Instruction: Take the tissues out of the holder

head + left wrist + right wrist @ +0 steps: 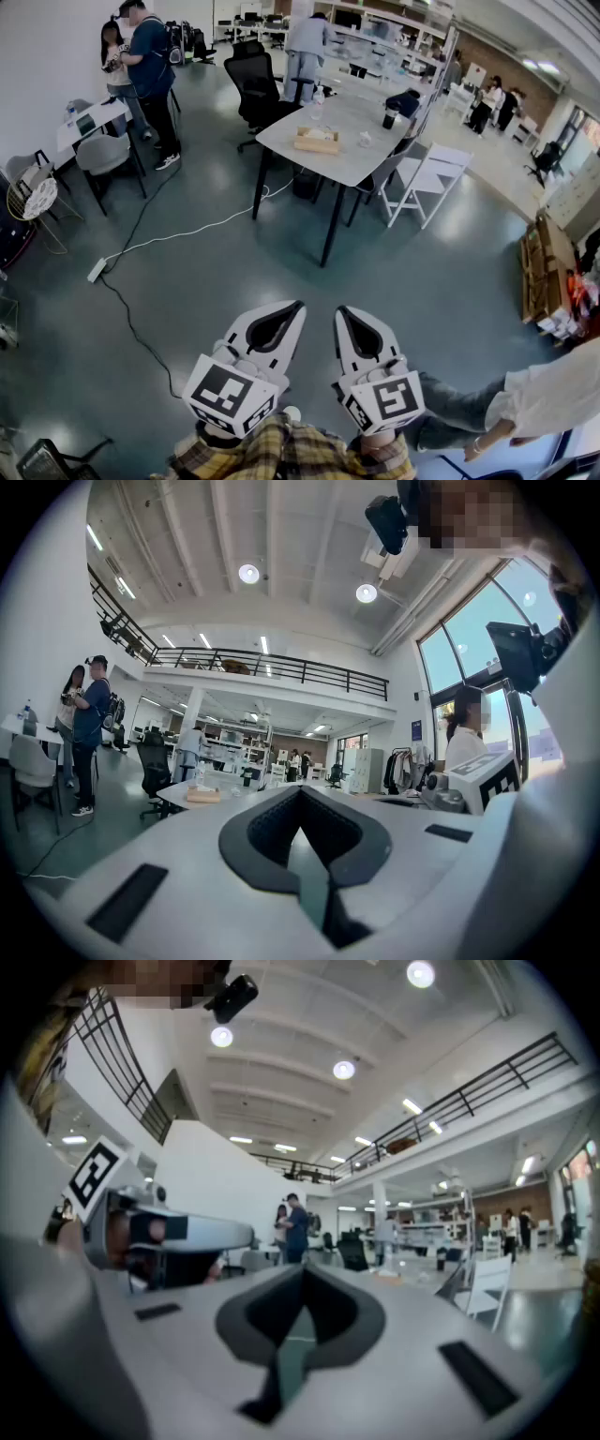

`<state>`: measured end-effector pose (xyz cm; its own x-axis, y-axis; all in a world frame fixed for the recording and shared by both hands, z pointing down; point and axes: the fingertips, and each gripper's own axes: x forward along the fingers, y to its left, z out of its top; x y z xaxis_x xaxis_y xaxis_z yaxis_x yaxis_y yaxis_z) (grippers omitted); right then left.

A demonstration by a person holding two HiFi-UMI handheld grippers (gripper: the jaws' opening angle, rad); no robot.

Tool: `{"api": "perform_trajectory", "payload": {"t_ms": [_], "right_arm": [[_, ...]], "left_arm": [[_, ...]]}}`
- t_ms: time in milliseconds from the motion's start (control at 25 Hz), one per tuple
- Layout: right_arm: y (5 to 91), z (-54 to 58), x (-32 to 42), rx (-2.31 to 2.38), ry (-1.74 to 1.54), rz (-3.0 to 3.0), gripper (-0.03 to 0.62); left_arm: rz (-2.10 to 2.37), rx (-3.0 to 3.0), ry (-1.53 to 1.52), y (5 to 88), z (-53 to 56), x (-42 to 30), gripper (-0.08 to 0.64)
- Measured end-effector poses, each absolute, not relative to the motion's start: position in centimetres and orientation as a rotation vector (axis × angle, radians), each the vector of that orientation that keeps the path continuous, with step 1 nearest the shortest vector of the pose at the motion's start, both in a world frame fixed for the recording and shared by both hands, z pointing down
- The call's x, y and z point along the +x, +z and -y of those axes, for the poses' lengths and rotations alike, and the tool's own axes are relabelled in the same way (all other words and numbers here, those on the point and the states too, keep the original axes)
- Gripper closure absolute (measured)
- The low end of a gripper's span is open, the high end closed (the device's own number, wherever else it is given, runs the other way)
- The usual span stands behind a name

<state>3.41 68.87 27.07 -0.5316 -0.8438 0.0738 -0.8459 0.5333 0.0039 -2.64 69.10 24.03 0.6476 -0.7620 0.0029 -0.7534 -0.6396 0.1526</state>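
Work on the tissues has not begun, as far as these views show. The holder (317,141), a low wooden box, sits untouched on the worktop (349,161). It is on the worktop's near half, set back from the near edge and closer to the near left corner than to the right one. Whether tissues stand up out of its top is too small to tell. A small white scrap (364,139) lies just beside it toward the right edge; it may be a tissue, but that cannot be settled.

Both claws are well apart from the holder, with a wide stretch of bare floor (281,244) between them and the worktop. The left claw (296,307) and the right claw (341,312) are held side by side, low and level, pointing roughly toward the worktop. The left gripper view shows the left claw (300,793) with its jaws together at the tips and nothing between them. The holder (203,796) shows small and far beyond it, to the left of the jaw line. The right claw (302,1270) is likewise closed and empty.

The whole job seems to remain: walking up to the worktop, opening a claw, and pulling the tissues out.
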Motion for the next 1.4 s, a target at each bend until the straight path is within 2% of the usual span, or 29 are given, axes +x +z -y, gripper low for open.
{"api": "perform_trajectory", "payload": {"t_ms": [960, 1400], "right_arm": [[27.1, -68.3, 6.8, 1.509, 0.034, 2.721, 0.583], [28.1, -63.6, 7.7, 1.536, 0.064, 2.693, 0.583]], "left_arm": [[1.321, 2.697, -0.074, 25.0, -68.0, 0.4, 0.543], [1.307, 2.701, -0.047, 25.8, -63.2, 1.2, 0.543]]}}
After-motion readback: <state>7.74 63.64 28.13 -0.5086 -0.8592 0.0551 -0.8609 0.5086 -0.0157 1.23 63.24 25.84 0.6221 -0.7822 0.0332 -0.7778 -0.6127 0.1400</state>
